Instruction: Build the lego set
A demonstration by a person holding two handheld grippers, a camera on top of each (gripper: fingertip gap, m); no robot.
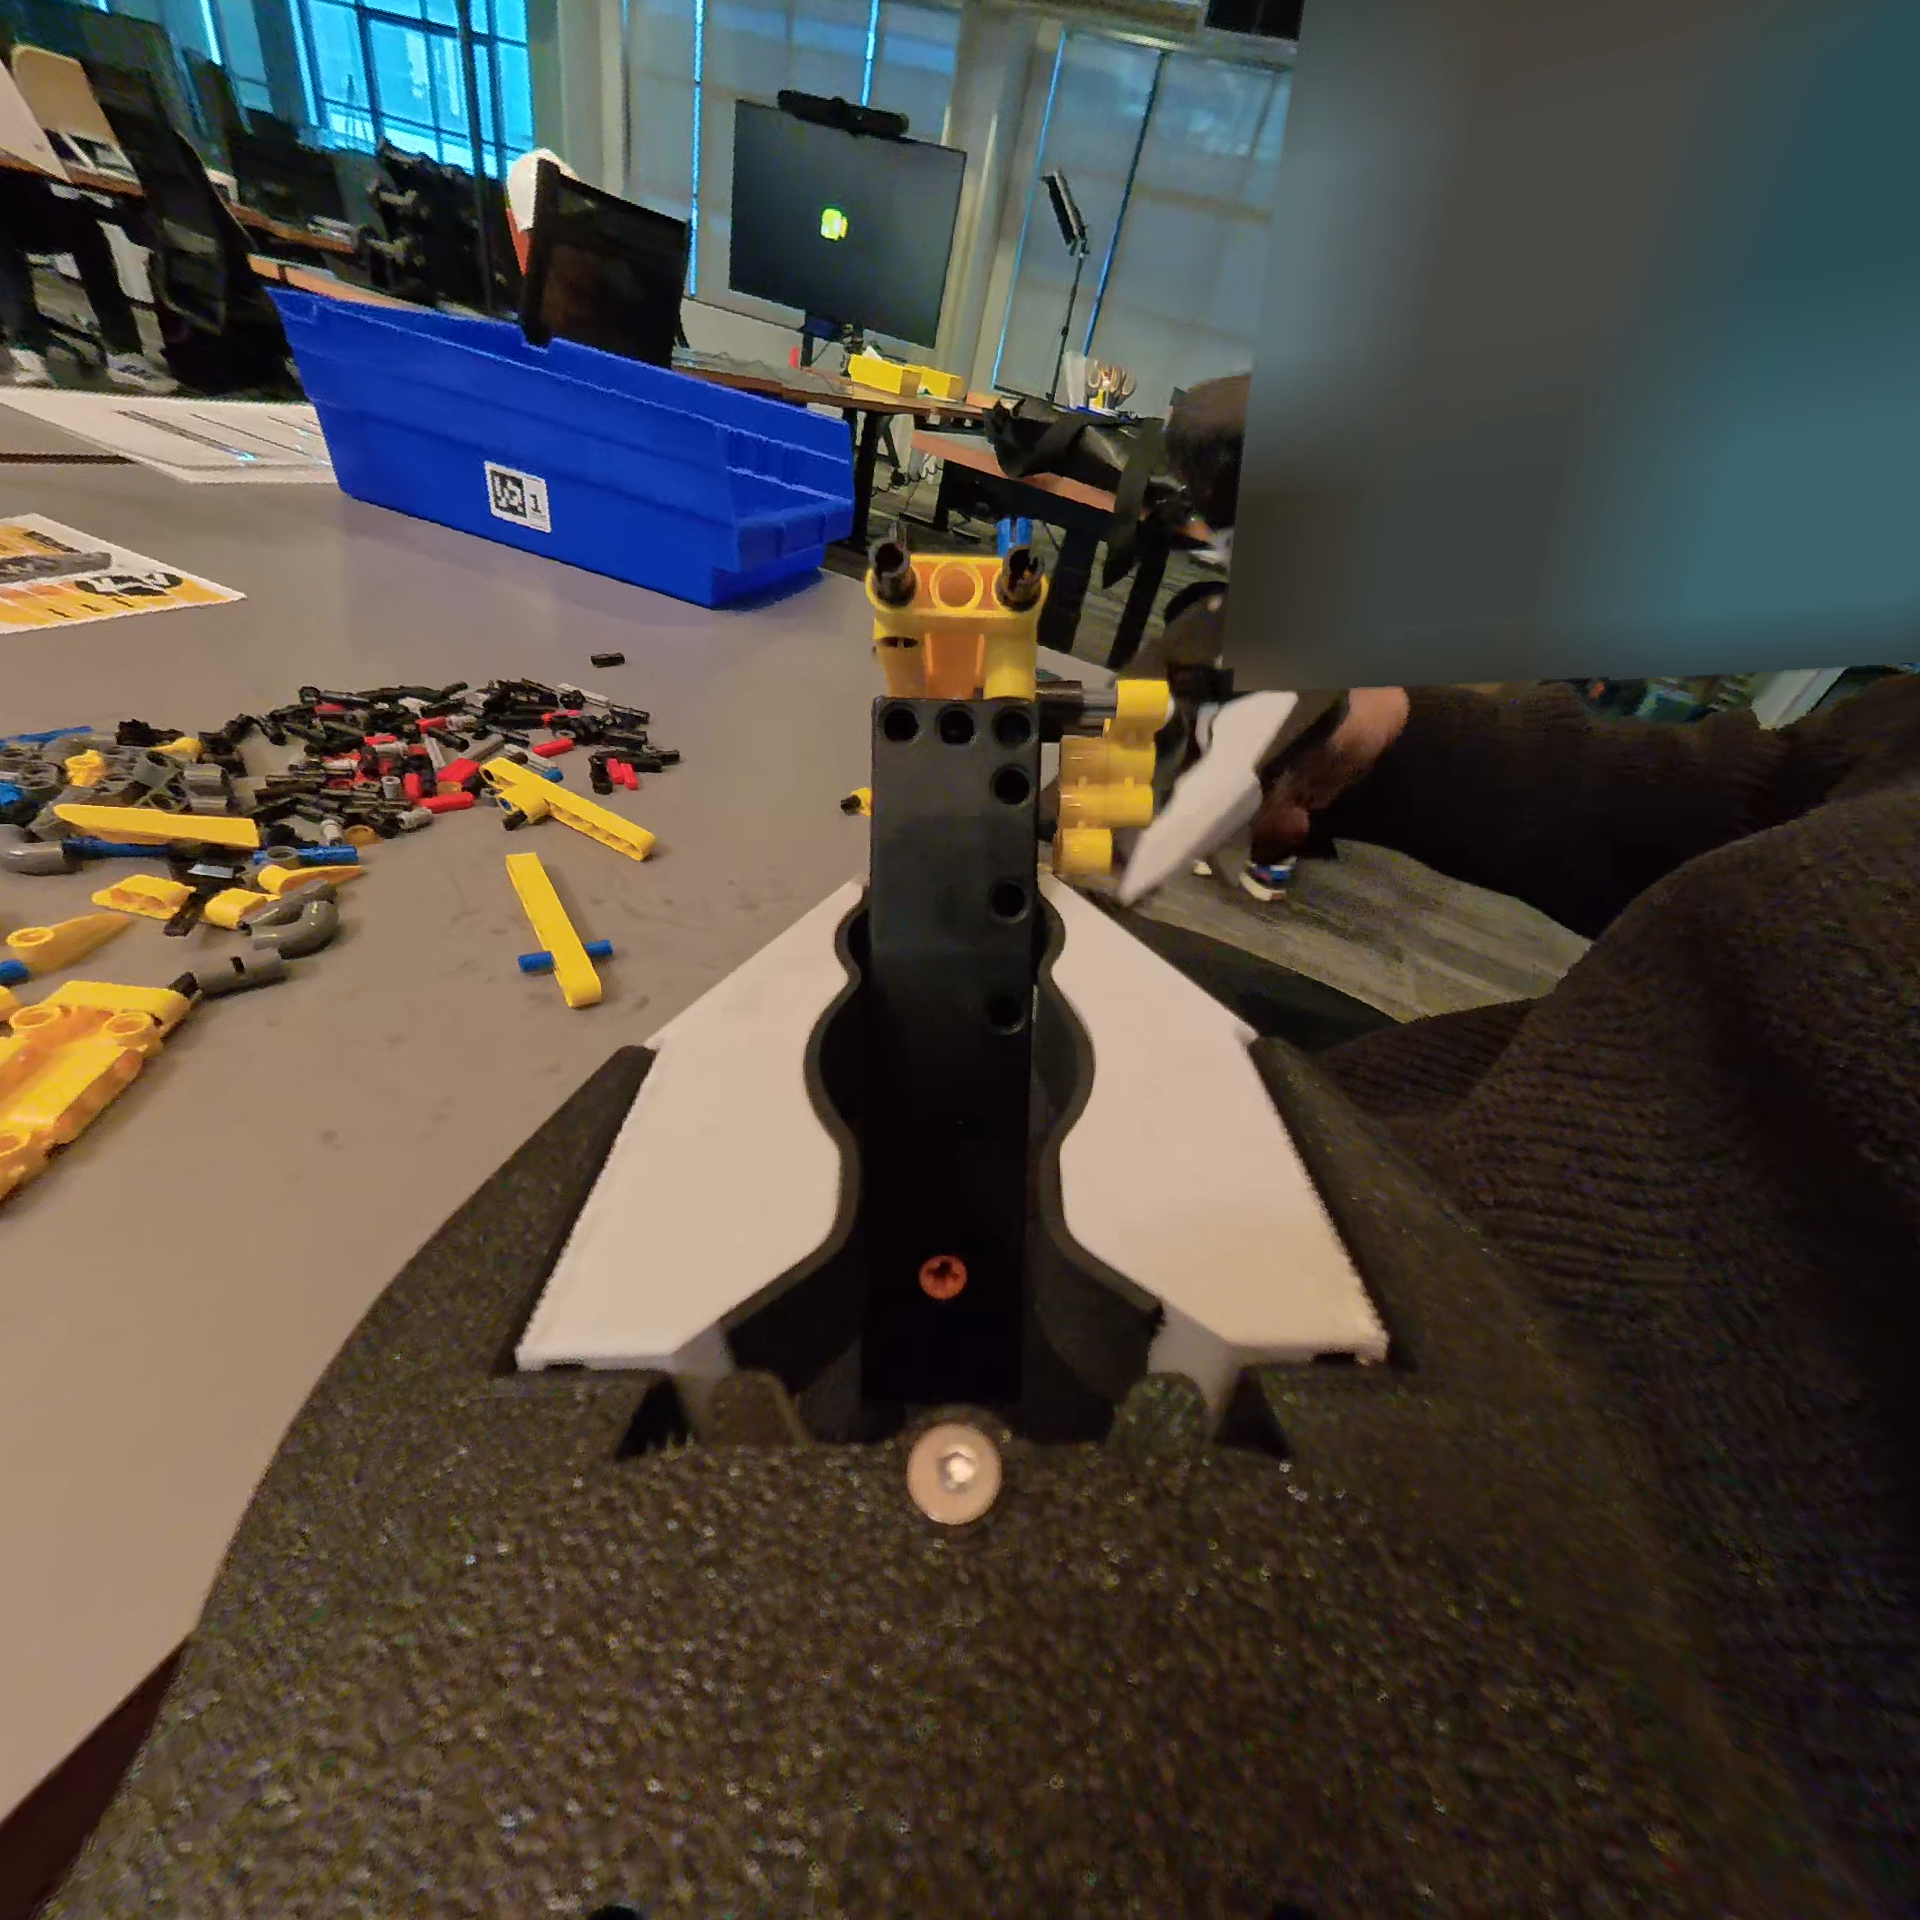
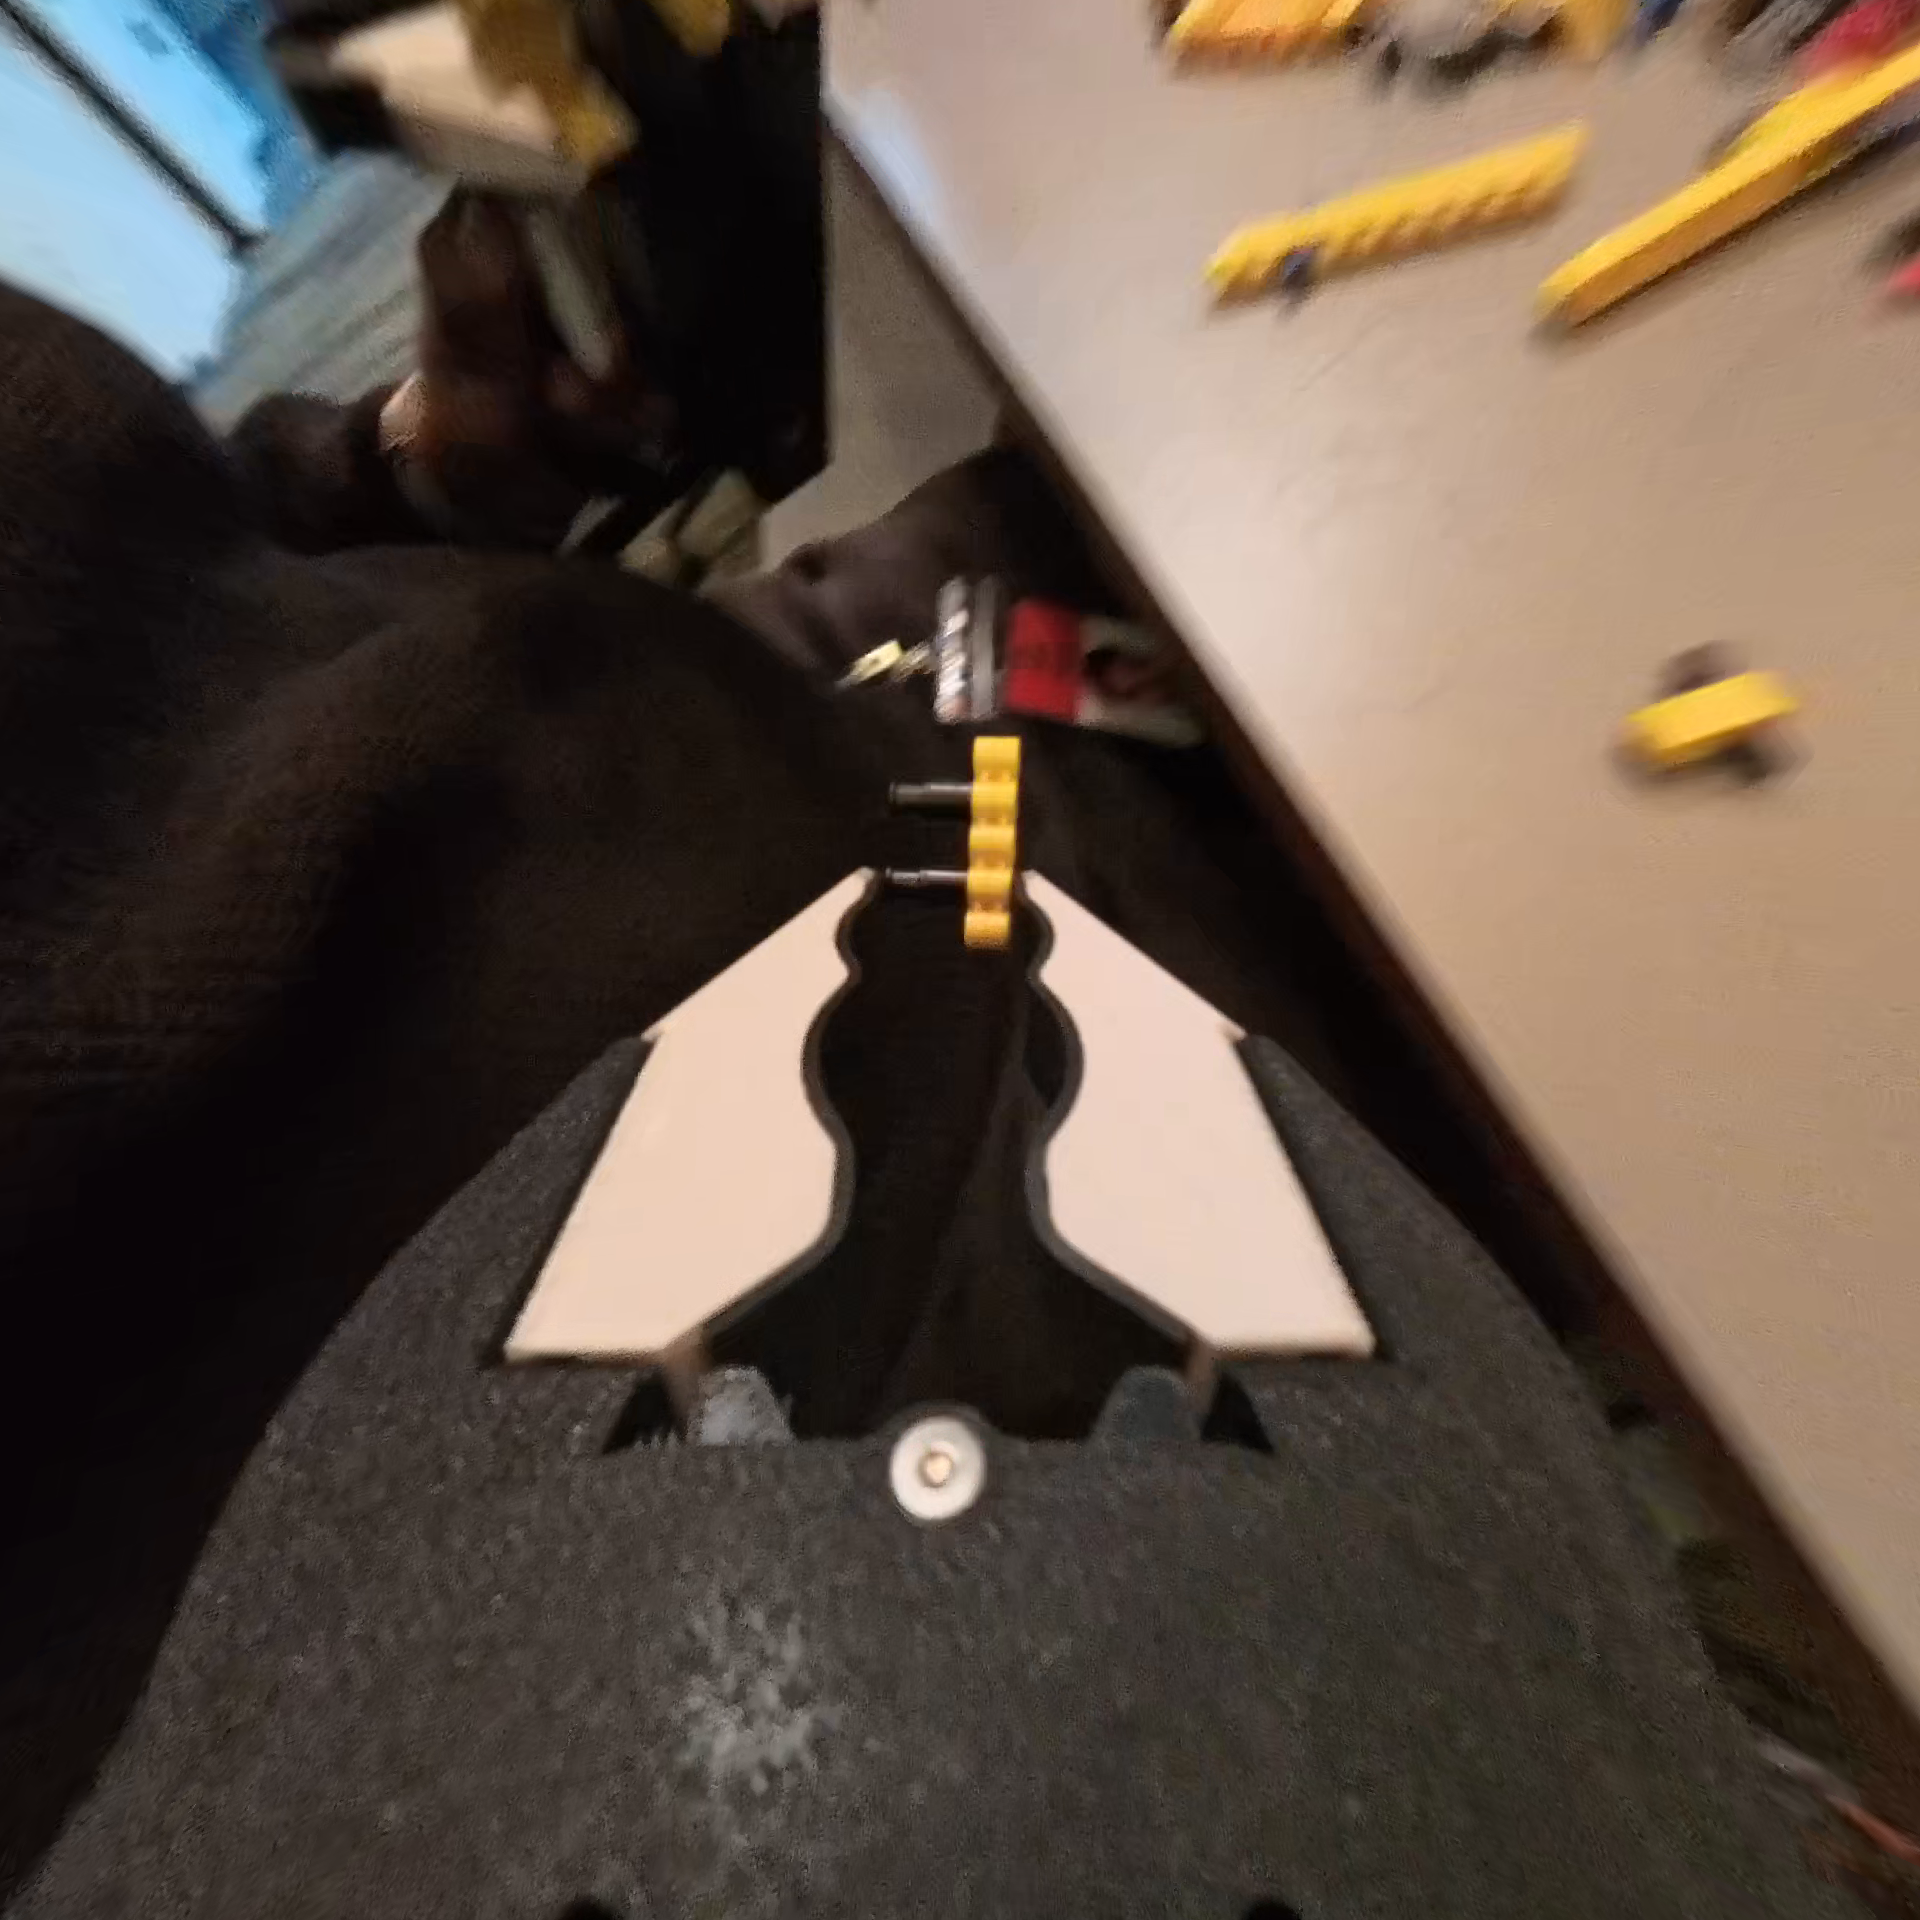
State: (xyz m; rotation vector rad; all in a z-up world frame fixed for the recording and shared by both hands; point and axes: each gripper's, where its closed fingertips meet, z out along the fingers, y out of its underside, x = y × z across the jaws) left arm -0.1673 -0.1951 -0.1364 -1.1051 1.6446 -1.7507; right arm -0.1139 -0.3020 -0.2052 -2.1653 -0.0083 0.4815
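Observation:
My left gripper point(image 1: 953, 899) is shut on a black beam with holes point(image 1: 954, 883), held upright above the table edge. A yellow connector block with black pins point(image 1: 954, 623) sits on the beam's top. My right gripper point(image 2: 951, 883) is shut on a short yellow beam with two black pins point(image 2: 990, 842). In the left wrist view the right gripper's white fingers point(image 1: 1195, 800) hold that yellow beam point(image 1: 1110, 784) just right of the black beam's top, pins pointing at it. The right wrist view is blurred.
A pile of small black, red, grey and yellow pieces point(image 1: 343, 769) lies on the grey table point(image 1: 416, 1091) at left, with loose yellow beams point(image 1: 556, 930). A blue bin point(image 1: 561, 457) stands behind it. Printed sheets point(image 1: 94, 571) lie far left. A dark knitted sleeve point(image 1: 1610, 1143) fills the right. Tip to tip, the grippers are about 15 cm apart.

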